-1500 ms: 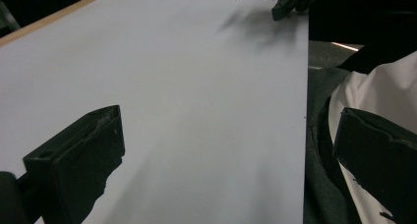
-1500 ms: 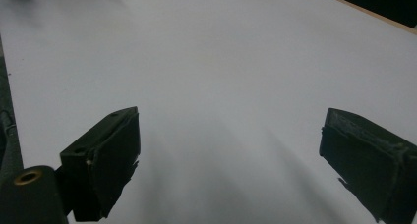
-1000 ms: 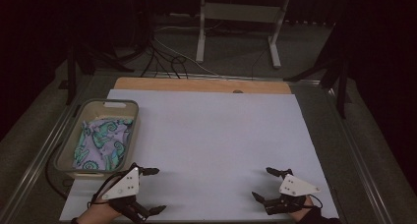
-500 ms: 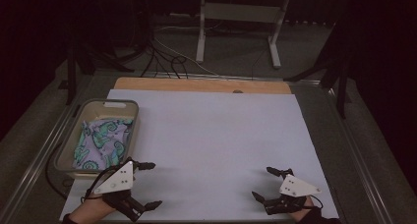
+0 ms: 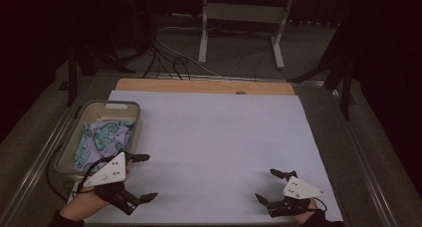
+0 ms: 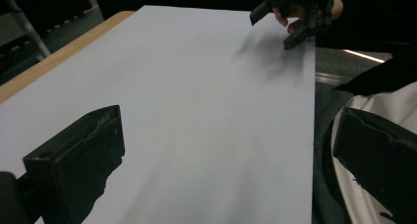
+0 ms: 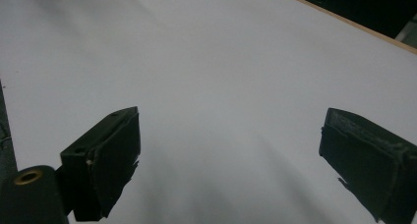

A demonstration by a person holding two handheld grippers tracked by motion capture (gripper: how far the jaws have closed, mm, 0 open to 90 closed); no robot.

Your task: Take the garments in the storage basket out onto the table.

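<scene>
A pale sheet (image 5: 219, 152) covers most of the bench (image 5: 331, 137) and lies flat and bare across its middle. Along the sheet's far edge runs a strip of bare wood (image 5: 199, 86), with a small dark mark (image 5: 241, 92) on it right of centre. On the floor (image 5: 249, 57) beyond the bench stands a light metal frame (image 5: 203, 33) with two posts. To its left, dark cables (image 5: 164, 57) lie in loops. Dark stand legs (image 5: 343, 77) rise at the far right.
</scene>
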